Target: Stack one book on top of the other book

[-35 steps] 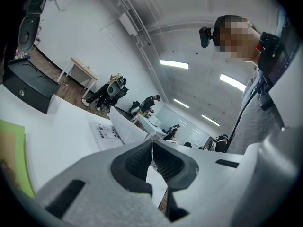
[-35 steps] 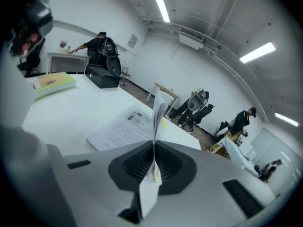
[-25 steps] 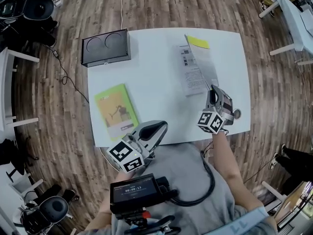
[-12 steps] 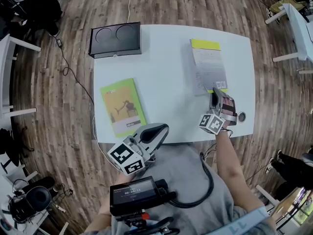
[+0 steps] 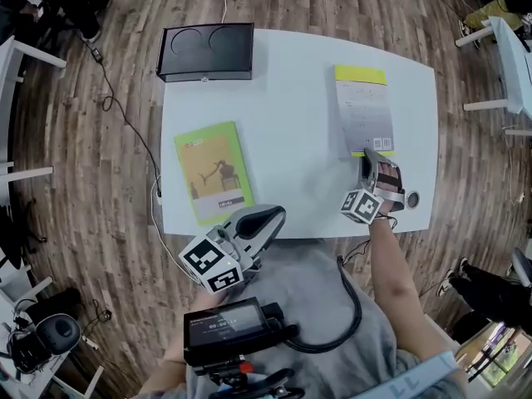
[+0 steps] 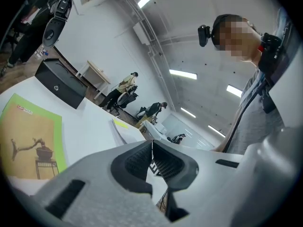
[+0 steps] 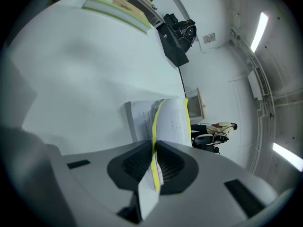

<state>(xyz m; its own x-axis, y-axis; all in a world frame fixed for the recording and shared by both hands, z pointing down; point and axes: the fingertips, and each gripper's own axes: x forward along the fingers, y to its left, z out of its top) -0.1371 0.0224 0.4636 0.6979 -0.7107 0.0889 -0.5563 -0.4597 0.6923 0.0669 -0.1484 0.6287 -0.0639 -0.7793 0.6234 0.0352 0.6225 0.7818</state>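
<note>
The grey book with the yellow band (image 5: 366,110) has swung round and come lower since a second ago; then it hung skewed over the white table (image 5: 291,140), now it sits squarer to the right edge and close to the tabletop, though I cannot tell whether it rests fully flat. The green book (image 5: 214,171) lies flat near the left edge, well apart from the grey one, with the black box (image 5: 206,51) at the far left corner; so nothing is stacked yet. The grip looks freshly secured rather than the carry begun; the grey book likely has to travel left across the table. The right gripper (image 5: 376,160) is clamped on the grey book's near edge; its own view shows a yellow-edged cover pinched between the pads. That thin hold may let the pages sag. The left gripper (image 5: 270,217) hangs at the table's near edge, jaws pressed together on nothing.
</note>
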